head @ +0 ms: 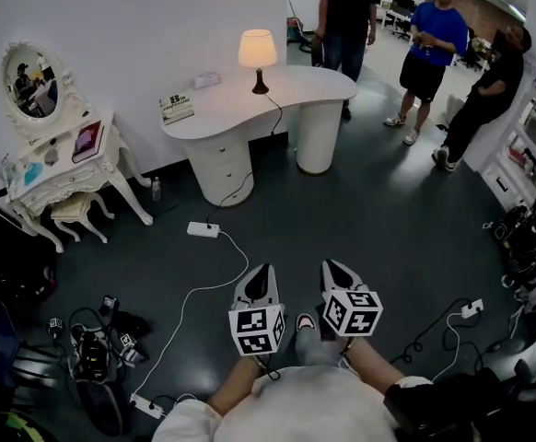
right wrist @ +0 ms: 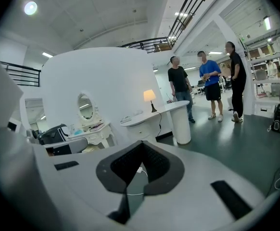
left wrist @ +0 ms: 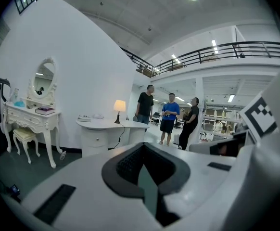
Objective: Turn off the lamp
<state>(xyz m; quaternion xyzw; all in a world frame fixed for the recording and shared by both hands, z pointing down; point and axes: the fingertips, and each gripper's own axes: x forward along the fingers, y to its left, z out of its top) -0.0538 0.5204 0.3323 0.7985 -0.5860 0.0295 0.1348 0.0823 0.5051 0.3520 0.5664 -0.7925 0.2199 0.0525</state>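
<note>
The lamp [head: 257,53], with a cream shade on a dark base, stands lit on the curved white desk [head: 296,88] far ahead of me. Its black cord drops off the desk front toward a white power strip [head: 203,230] on the floor. The lamp [left wrist: 119,107] also shows small and glowing in the left gripper view, and the lamp [right wrist: 149,96] in the right gripper view. My left gripper [head: 266,273] and right gripper [head: 331,267] hover side by side low in the head view, well short of the desk. Both are shut with nothing between the jaws.
An ornate white dressing table [head: 61,168] with an oval mirror and a stool stands at the left wall. Three people [head: 434,35] stand behind the desk at the right. Cables and dark gear [head: 93,353] litter the floor at lower left; equipment lines the right edge.
</note>
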